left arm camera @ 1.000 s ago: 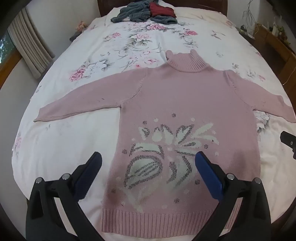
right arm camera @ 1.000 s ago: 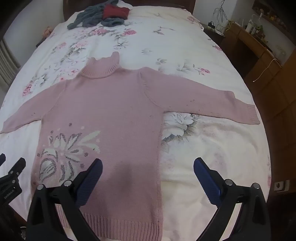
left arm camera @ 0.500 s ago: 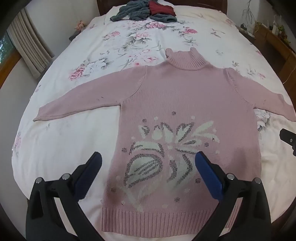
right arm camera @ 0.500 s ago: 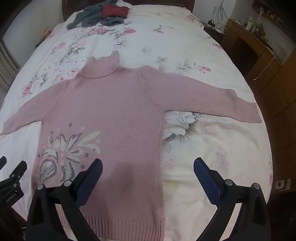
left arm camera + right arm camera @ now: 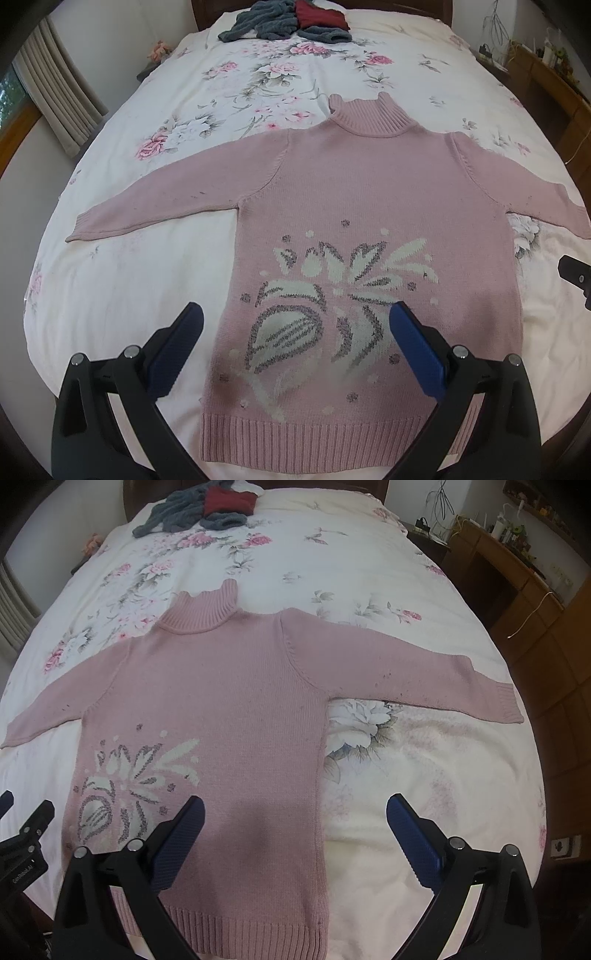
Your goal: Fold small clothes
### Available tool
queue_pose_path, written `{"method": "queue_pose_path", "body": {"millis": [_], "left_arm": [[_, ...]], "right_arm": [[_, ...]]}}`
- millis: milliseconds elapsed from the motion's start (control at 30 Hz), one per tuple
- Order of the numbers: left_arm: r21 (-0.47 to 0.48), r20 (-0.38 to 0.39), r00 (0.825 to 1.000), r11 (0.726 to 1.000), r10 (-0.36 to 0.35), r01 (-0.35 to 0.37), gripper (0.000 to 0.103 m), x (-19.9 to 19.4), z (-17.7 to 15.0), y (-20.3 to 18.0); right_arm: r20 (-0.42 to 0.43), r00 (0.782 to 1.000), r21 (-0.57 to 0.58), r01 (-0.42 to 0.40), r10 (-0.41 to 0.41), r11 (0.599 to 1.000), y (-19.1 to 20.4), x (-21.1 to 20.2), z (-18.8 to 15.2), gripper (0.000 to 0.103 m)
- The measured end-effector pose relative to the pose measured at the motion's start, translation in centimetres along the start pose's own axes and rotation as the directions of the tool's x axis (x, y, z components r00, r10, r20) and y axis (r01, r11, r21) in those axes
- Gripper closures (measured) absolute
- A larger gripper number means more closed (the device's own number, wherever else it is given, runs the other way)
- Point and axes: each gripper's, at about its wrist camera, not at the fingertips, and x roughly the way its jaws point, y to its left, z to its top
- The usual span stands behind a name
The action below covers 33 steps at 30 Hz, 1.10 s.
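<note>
Bed (image 5: 110,314) with floral cover is filling both views. Pink turtleneck sweater (image 5: 369,206) is lying flat, front up, centred on the near half, hem nearest, collar pointing far, both sleeves spread left and right.

Change over the last second: barely any. Both wrist views are creeping forward slightly, so the sweater is sitting a touch lower and larger in frame; the garment itself is not shifting. Reading this as the approach phase, with no fold started yet.

Left gripper (image 5: 295,325) is hovering above the hem and knit flower motif, jaws spread wide, gripping nothing. Right gripper (image 5: 295,812) is hovering over the sweater's right side edge and bare cover, also wide apart and empty. Neither seems to be touching fabric.

Next move, likely: going for the sleeves or the hem corners. Knit looks thick and floppy, so pinching a single layer could be tricky.

Grey and red clothes pile (image 5: 288,20) is sitting at the far end by the headboard, well apart from the sweater.

Hard to read:
- Right sleeve cuff is running off the right edge in the left view; visible whole only in the right view (image 5: 506,701).
- Left cuff is getting clipped at the left edge in the right view.
- Gripper bodies are covering parts of the hem.
- Height above fabric: cannot tell.
- Desk (image 5: 517,565) clutter at far right is too small to identify.
</note>
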Motion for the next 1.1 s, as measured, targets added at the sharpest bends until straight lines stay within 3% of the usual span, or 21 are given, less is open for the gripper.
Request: {"method": "queue_pose_path", "body": {"millis": [1100], "left_arm": [[0.001, 0.004, 1.000, 1.000, 0.012, -0.012, 0.003, -0.23, 0.03, 0.34]], "right_arm": [[-0.008, 1.000, 0.001, -0.015, 0.015, 1.000, 0.12, 0.45, 0.20, 0.004]]}}
